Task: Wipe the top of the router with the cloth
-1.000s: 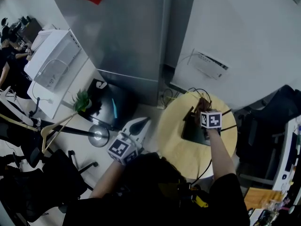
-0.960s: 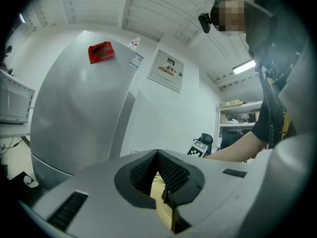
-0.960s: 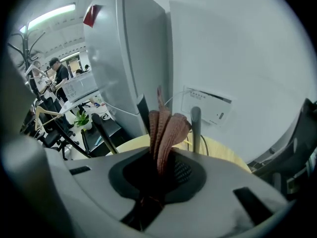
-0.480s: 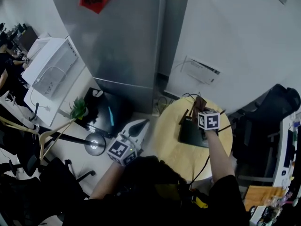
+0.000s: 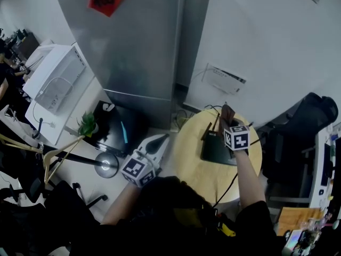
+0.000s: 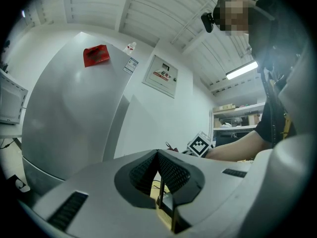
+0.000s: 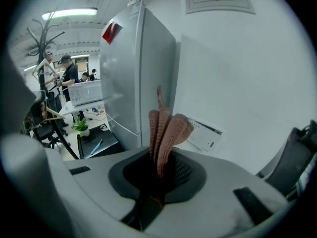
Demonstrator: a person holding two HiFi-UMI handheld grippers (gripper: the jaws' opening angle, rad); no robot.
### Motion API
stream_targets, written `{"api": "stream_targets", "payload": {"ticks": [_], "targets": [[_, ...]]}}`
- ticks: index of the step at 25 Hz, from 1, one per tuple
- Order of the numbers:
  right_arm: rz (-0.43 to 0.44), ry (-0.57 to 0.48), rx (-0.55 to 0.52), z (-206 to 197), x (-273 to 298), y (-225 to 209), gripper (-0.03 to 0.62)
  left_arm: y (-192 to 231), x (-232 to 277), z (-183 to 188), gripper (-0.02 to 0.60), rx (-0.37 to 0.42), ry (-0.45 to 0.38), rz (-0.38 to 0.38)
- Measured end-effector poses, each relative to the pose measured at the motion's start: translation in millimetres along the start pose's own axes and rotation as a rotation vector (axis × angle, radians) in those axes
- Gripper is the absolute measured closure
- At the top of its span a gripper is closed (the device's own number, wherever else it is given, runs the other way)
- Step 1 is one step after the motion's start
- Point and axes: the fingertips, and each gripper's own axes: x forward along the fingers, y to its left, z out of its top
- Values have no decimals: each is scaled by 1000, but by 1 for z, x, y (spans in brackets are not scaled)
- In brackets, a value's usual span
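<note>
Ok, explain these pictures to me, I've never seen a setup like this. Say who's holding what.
No robot here: a person holds a two-jaw tool in each hand. The head view looks down from a camera on their head; the other two pictures come from cameras riding on each tool. On the round wooden table lies a black router. The right tool is clamped on a brownish cloth. The left tool is closed and empty, held beside the table.

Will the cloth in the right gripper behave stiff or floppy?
Probably soft: the knitted cloth bunches into folds where the right gripper pinches it. Yet it stands up above the jaws, suggesting some body. Its ribbed texture likely grips rather than slips.
</note>
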Motion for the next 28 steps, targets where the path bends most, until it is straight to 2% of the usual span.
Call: {"api": "stream_targets", "payload": {"ticks": [2, 6, 9, 16, 18, 21, 25, 28], "targets": [[8, 17, -75, -6, -8, 6, 532, -1, 1, -2, 584, -12, 9, -1], [103, 199, -176, -62, 4, 29, 532, -4, 5, -12, 584, -34, 36, -2], [139, 254, -237, -82, 23, 47, 532, -4, 7, -22, 584, -32, 67, -1], [171, 335, -232, -109, 75, 53, 531, 3, 9, -26, 584, -26, 86, 55], [162, 362, -219, -115, 89, 52, 531, 10, 6, -26, 584, -28, 82, 87], [104, 412, -224, -122, 99, 39, 531, 15, 3, -28, 584, -36, 91, 120], [102, 439, -202, -124, 110, 40, 531, 18, 0, -31, 584, -31, 100, 138], [43, 465, -203, -123, 107, 32, 531, 18, -1, -32, 584, -32, 104, 143]]}}
